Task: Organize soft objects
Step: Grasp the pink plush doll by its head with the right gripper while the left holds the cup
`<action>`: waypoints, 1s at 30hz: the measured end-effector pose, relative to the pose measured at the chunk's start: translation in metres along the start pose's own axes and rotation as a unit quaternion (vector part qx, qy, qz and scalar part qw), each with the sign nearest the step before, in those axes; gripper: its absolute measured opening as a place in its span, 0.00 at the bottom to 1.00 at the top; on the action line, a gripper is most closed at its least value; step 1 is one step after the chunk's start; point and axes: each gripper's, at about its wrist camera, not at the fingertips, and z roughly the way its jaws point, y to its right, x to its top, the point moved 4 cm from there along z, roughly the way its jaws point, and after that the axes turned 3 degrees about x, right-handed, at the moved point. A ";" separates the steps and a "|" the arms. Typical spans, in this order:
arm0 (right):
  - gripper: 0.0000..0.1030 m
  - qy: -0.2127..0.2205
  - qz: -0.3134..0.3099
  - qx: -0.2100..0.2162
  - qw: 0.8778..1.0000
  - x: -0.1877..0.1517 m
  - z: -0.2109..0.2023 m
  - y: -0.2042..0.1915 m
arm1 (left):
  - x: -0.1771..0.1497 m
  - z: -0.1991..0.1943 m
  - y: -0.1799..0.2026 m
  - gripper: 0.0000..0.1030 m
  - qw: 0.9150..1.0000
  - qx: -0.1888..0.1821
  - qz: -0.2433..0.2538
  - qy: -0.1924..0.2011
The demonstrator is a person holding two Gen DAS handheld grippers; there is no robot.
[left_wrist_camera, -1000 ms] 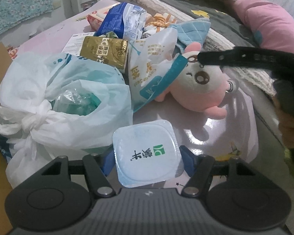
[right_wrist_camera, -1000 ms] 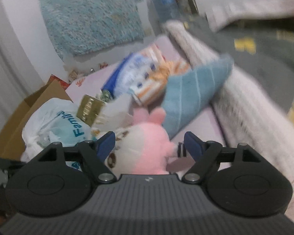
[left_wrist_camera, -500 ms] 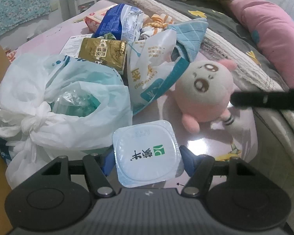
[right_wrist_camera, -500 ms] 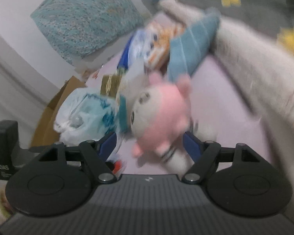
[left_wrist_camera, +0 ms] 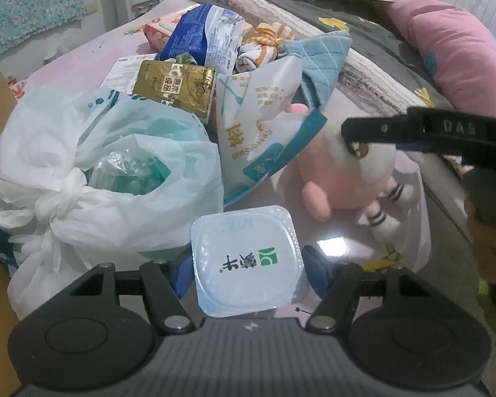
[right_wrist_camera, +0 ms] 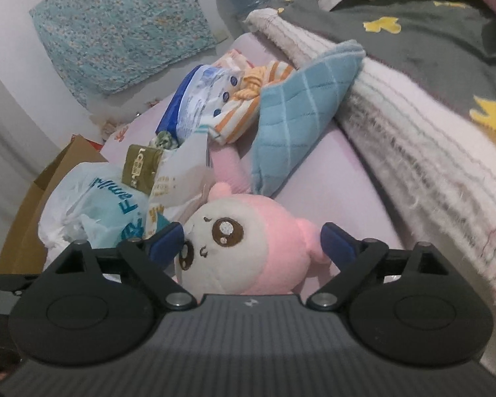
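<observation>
Left gripper [left_wrist_camera: 248, 269] set fairly narrow, blue pads pressed against both sides of a sealed yogurt cup [left_wrist_camera: 248, 258], foil lid up, green logo and dark characters on it. Just beneath and beyond the cup, glossy pink tabletop [left_wrist_camera: 347, 244].

Right gripper [right_wrist_camera: 251, 241] wide, jaws just opening, pink-and-white plush toy [right_wrist_camera: 264, 258] lying between them on the tabletop, face turned up toward that camera. Left pad at the edge of the white face, right pad just beside a pink nub; actual contact on either side impossible to tell. From the left wrist view, one black finger of this gripper across the toy's face, striped feet sticking out toward the table edge.

Left of the cup, touching it or nearly so, a knotted white plastic bag [left_wrist_camera: 92, 172] with something teal inside. Past the bag, a white-and-teal pouch [left_wrist_camera: 258, 132] leaning over the toy's head. Behind the pouch, a gold packet [left_wrist_camera: 175, 87], then a blue-and-white pack [left_wrist_camera: 198, 36], an orange-striped cloth [left_wrist_camera: 268, 39] and a blue checked cloth [left_wrist_camera: 320, 56], all heaped together.

At the left edge, a cardboard box [right_wrist_camera: 33, 205]. Along the right, a cream blanket [right_wrist_camera: 413, 125], a dark grey cover with yellow shapes [right_wrist_camera: 430, 16] and a pink pillow [left_wrist_camera: 453, 43]. Farthest back, a teal patterned cloth [right_wrist_camera: 122, 23] on the wall.
</observation>
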 end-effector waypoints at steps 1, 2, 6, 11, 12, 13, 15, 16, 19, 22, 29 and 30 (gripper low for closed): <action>0.88 -0.005 0.004 0.003 1.000 0.000 0.000 -0.001 | 0.001 0.000 0.000 0.68 1.000 0.001 0.000 0.000; 0.88 -0.009 0.009 0.010 1.000 -0.001 0.000 -0.002 | 0.002 0.000 -0.001 0.69 1.000 0.003 -0.001 0.001; 0.89 -0.018 0.021 0.028 0.999 0.000 -0.001 -0.005 | 0.003 0.003 -0.003 0.69 1.000 0.005 -0.009 -0.003; 0.91 -0.031 0.026 0.024 0.999 -0.001 0.011 -0.004 | 0.002 0.007 -0.001 0.65 1.000 0.006 -0.008 -0.011; 0.91 -0.033 0.027 0.025 0.999 0.000 0.012 -0.005 | 0.002 0.007 0.000 0.64 1.000 0.008 -0.006 -0.010; 0.91 -0.033 0.026 0.025 0.999 0.000 0.012 -0.005 | 0.002 0.006 0.000 0.64 1.000 0.008 -0.005 -0.009; 0.91 -0.030 0.020 0.017 0.999 0.004 0.010 -0.006 | 0.002 0.006 0.000 0.64 1.000 0.007 -0.008 -0.009; 0.91 -0.025 0.016 0.013 0.999 0.007 0.008 -0.006 | 0.002 0.007 0.000 0.64 1.000 0.006 -0.009 -0.009; 0.94 -0.010 0.007 0.006 1.000 0.018 -0.001 -0.005 | 0.001 0.006 -0.001 0.64 1.000 0.004 -0.010 -0.009; 0.99 -0.009 -0.017 0.004 1.000 0.026 -0.002 -0.010 | 0.001 0.006 -0.002 0.64 1.000 0.003 -0.008 -0.008; 0.99 -0.085 -0.081 0.001 0.993 0.012 0.038 -0.029 | 0.001 0.005 -0.002 0.64 1.000 0.003 -0.010 -0.006; 0.98 -0.089 -0.079 0.004 0.993 0.009 0.041 -0.028 | 0.000 0.005 -0.002 0.64 1.000 0.003 -0.011 -0.005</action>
